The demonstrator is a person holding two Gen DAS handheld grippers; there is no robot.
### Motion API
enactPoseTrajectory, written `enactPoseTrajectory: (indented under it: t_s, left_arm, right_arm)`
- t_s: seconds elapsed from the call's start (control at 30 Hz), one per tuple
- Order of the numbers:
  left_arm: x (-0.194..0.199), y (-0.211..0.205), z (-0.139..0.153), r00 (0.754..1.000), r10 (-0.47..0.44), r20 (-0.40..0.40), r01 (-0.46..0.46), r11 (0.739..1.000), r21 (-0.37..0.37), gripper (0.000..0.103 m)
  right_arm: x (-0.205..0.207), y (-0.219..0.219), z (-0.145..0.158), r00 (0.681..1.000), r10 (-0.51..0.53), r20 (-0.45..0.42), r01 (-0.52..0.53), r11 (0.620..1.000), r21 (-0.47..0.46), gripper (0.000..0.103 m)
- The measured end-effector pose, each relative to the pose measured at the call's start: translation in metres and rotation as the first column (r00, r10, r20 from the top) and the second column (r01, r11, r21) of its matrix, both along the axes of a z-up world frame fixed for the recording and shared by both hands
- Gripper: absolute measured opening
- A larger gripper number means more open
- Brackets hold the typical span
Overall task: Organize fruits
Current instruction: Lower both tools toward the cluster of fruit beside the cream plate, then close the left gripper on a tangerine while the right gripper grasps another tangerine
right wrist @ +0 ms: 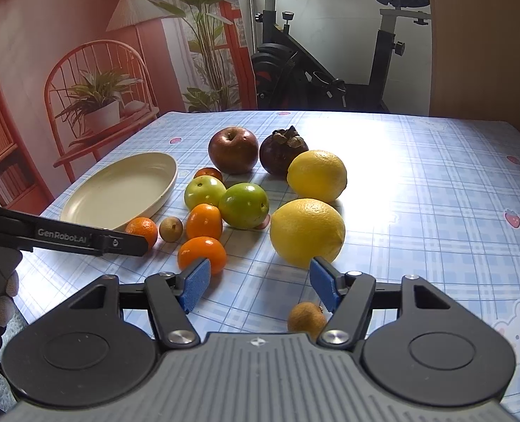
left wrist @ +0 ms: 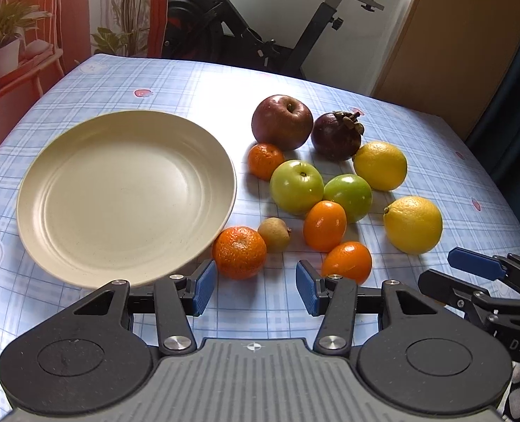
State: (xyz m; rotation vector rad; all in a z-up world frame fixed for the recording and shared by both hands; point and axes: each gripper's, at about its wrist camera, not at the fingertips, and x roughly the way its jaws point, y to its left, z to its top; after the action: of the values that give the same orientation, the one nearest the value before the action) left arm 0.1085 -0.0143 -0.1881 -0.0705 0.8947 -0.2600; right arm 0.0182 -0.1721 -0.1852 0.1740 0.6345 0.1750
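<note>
Both grippers stand open above the desk (left wrist: pixel 126 74) with nothing between their pads: the left gripper (left wrist: pixel 254 286) hangs near a mandarin (left wrist: pixel 239 251) just beside the empty cream plate (left wrist: pixel 126 197), and the right gripper (right wrist: pixel 260 286) hangs before a big lemon (right wrist: pixel 307 232). Other fruits lie grouped right of the plate, and one small brown fruit (right wrist: pixel 305 318) lies apart, close under the right gripper.

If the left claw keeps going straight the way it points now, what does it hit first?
Probably the near mandarin, just ahead of the left claw beside its left pad, by the plate rim. The gap's centre shows bare tablecloth first; depth is hard to judge.
</note>
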Motion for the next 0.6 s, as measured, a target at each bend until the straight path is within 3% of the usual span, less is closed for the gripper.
enactPoseTrajectory:
  t_s: [0.27, 0.3, 0.6]
  left_arm:
    - [0.008, 0.001, -0.006, 0.999, 0.034, -0.009, -0.034, 0.999, 0.025, 0.043]
    - [0.008, 0.000, -0.006, 0.999, 0.039, -0.010, -0.038, 0.999, 0.033, 0.035]
    - [-0.006, -0.001, 0.006, 0.998, 0.003, 0.055, -0.005, 0.999, 0.041, 0.032]
  right_arm:
    - [0.001, -0.005, -0.002, 1.000, -0.006, -0.005, 0.006, 1.000, 0.015, 0.066]
    - [0.001, -0.006, -0.002, 1.000, -0.005, -0.006, 0.005, 1.000, 0.017, 0.066]
    - [0.007, -0.009, 0.000, 1.000, 0.003, -0.016, -0.003, 1.000, 0.027, 0.064]
